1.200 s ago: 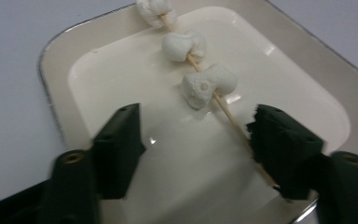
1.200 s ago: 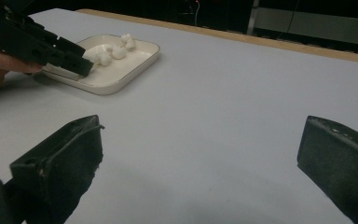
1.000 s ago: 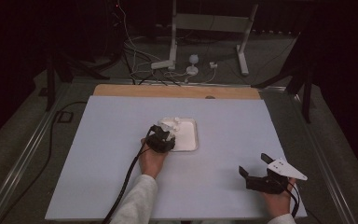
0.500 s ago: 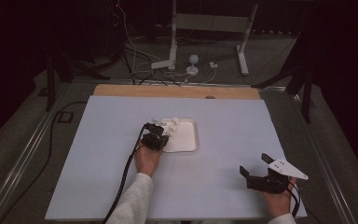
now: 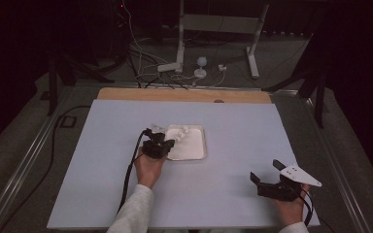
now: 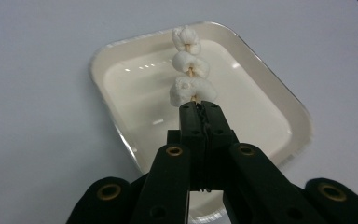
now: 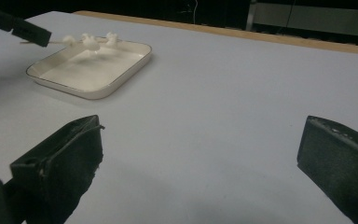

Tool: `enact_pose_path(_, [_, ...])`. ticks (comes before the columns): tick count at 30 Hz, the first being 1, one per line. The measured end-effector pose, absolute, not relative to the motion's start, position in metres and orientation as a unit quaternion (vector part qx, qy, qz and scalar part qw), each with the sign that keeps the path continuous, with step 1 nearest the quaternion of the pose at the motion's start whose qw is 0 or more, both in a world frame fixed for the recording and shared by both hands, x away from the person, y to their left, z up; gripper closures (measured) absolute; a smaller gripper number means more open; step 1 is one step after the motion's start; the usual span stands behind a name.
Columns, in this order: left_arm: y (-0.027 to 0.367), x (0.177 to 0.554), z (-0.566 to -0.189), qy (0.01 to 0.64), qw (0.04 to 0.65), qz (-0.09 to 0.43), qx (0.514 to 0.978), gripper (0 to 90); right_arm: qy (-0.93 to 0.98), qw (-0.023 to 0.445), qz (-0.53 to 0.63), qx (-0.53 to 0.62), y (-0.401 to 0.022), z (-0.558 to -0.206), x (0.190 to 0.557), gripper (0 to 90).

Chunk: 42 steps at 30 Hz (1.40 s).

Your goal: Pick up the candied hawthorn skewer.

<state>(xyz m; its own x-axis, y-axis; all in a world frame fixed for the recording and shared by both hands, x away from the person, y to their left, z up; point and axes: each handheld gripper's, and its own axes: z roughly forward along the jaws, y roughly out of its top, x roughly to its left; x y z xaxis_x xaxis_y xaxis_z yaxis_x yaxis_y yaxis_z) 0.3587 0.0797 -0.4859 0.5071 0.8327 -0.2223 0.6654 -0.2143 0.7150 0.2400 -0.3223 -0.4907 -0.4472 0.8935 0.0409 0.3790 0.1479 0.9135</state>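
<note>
The left tongs are clamped tight on the bare end of a thin wooden skewer, their jaws pressed together with the stick between the tips. Three white marshmallow-like pieces sit threaded along the skewer, which the right gripper view shows held about level, clear above a tray. In the high view the left hand reaches forward from the near edge of the bench, its pale sleeve trailing behind and the tongs stopping at the tray's left rim.

The right tongs stand wide apart and hold nothing, with bare bench surface between their two black jaws. The right hand rests low at the near right corner of the bench, well apart from the tray.

The shallow cream tray with its thin metal rim lies flat near the middle of the bench, its glossy floor bare beneath the skewer.
</note>
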Motion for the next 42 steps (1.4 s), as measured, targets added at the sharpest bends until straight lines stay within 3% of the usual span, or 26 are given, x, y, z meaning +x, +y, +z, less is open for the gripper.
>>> enact_pose_path(19, [0.078, 0.357, -0.508, 0.484, 0.342, 0.063, 0.803, 90.0, 0.709, 0.271, 0.472, 0.449, -0.321, -0.491, 0.24, 0.0])
enact_pose_path(42, [0.112, 0.329, -0.479, 0.446, 0.433, 0.08, 0.779, 90.0, 0.714, 0.217, 0.51, 0.428, -0.3, -0.469, 0.252, 0.0])
